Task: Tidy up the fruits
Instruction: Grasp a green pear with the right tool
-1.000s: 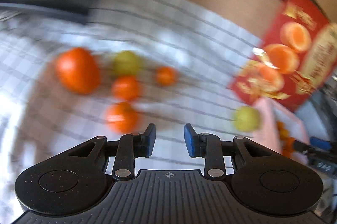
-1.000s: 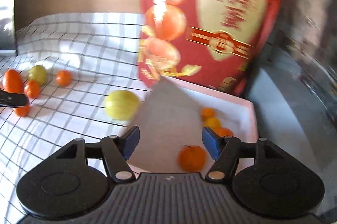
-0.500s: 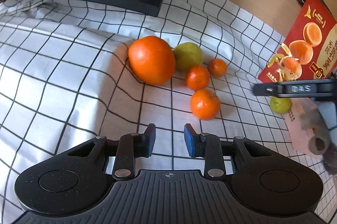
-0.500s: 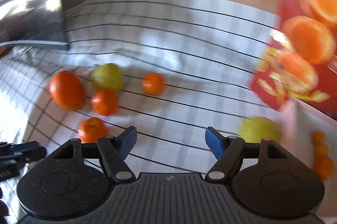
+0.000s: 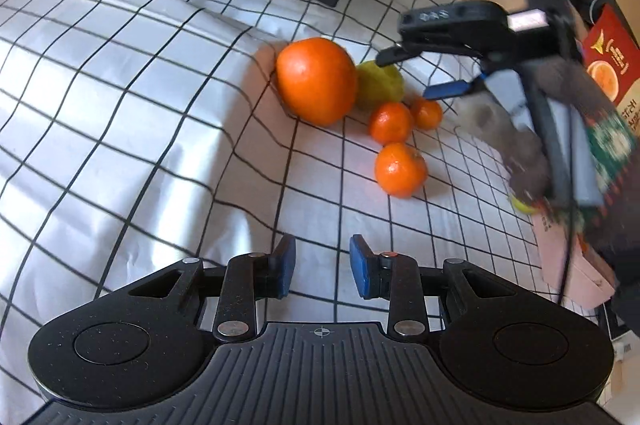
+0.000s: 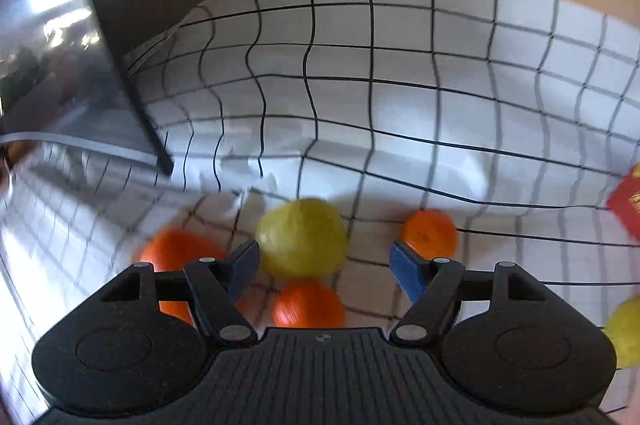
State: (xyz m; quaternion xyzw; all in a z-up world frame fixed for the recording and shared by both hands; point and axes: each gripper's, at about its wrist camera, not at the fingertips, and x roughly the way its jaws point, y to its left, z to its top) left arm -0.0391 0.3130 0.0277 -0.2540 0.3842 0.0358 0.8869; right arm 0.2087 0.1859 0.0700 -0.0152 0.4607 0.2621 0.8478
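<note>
On the checked cloth (image 5: 120,105), a round, dull yellow-green fruit (image 6: 302,239) among oranges

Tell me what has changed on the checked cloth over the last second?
The right tool swung away from the pink box and now hangs over the fruit cluster, jaws open and empty, the yellow-green round fruit framed between them. The left tool drew nearer the pile, shut and empty. The big orange, the small mandarins and the white checked cloth stayed put.
</note>
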